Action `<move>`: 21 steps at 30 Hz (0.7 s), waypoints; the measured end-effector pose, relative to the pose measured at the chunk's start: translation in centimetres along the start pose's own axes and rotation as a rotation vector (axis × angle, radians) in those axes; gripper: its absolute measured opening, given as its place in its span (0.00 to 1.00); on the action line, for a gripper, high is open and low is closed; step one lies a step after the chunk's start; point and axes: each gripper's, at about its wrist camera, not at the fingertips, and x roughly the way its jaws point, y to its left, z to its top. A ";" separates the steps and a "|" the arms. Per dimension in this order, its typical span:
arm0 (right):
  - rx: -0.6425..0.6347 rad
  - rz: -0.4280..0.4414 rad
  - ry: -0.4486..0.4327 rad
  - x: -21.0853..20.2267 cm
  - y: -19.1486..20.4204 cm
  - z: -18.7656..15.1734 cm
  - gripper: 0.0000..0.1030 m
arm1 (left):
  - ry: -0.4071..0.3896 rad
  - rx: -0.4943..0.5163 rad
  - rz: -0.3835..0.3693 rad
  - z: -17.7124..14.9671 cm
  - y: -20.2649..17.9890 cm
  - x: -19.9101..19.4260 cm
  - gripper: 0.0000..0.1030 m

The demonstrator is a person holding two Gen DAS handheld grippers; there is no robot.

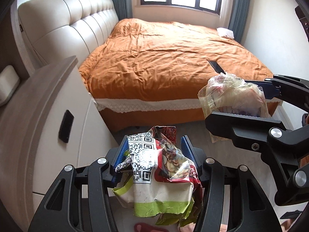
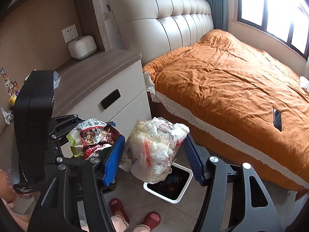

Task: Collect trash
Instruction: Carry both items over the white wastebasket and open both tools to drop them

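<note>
My left gripper [image 1: 153, 154] is shut on a crumpled snack packet [image 1: 154, 172], white, red and green with a QR code; its blue pads [image 1: 119, 158] press both sides. To its right, my right gripper [image 2: 153, 159] is shut on a clear plastic bag [image 2: 156, 147] stuffed with white paper scraps. From the left wrist view that bag [image 1: 231, 94] hangs in front of the bed's corner. The right wrist view shows the packet [image 2: 92, 135] at the left. A white trash bin [image 2: 185, 185] with a dark liner stands on the floor right below the bag.
An orange-covered bed [image 2: 231, 77] fills the right, with a black phone [image 2: 277, 118] on it. A nightstand [image 2: 96, 73] with a tissue box [image 2: 82, 47] stands left of the bin. A person's feet in red slippers [image 2: 152, 220] are near the bin. Paper scraps [image 2: 7, 114] lie far left.
</note>
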 end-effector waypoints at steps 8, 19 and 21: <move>0.002 0.032 0.123 10.0 -2.7 -4.7 0.61 | 0.075 0.031 -0.079 -4.9 -0.3 10.3 0.52; -0.034 0.004 0.178 22.0 -6.0 -11.7 0.75 | 0.121 0.044 -0.177 -11.7 -0.7 22.9 0.58; -0.022 0.006 0.189 23.2 -6.4 -12.8 0.95 | 0.126 0.030 -0.185 -12.2 -0.8 24.2 0.90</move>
